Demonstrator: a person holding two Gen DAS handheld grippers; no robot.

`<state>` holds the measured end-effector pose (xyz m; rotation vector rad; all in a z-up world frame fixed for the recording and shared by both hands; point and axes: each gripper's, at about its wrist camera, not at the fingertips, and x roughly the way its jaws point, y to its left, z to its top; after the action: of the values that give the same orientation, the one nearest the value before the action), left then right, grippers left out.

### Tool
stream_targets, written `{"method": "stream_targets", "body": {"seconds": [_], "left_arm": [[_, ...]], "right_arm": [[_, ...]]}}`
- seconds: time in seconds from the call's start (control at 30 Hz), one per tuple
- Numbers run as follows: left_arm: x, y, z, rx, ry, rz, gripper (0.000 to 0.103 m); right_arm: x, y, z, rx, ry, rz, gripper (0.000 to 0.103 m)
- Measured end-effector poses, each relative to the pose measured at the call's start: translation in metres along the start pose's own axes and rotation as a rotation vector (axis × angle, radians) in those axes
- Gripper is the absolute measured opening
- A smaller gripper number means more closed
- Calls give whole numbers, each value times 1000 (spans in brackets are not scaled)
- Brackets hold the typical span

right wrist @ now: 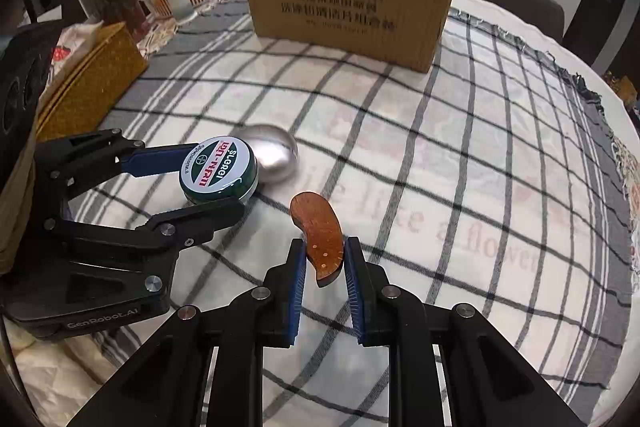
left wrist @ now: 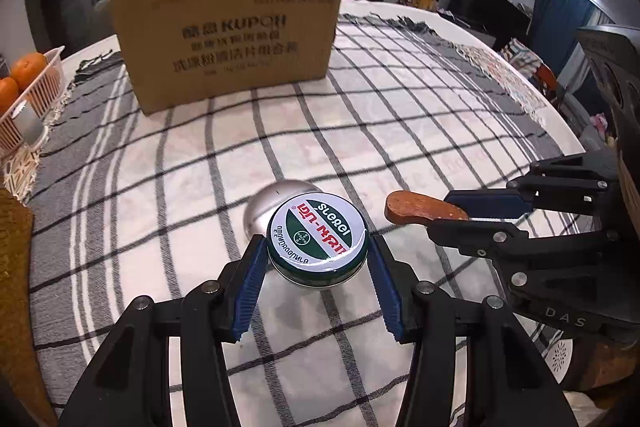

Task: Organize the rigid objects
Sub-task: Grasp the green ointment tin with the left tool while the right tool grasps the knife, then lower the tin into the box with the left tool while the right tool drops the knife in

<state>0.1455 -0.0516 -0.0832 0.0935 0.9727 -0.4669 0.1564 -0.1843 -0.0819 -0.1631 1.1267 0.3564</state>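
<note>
Because the round tin [left wrist: 318,241] and the curved wooden piece [right wrist: 318,241] are being carried above the counter [left wrist: 400,131], the left claw [left wrist: 318,253] is clenching the tin by its rim. The right claw [right wrist: 324,259] is pinching the wood at one end, both likely heading for the cardboard box [left wrist: 228,31] behind.

Both wrist views look down, sharing cardboard box [left wrist: 228,35]
</note>
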Motion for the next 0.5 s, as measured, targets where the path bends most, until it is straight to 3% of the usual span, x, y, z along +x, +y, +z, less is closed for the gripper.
{"method": "stream_targets", "body": {"seconds": [0.5], "left_arm": [[-27,27,37,-60,-96,64,51]], "right_arm": [[-25,6,41,-1,-121,-25,21]]}}
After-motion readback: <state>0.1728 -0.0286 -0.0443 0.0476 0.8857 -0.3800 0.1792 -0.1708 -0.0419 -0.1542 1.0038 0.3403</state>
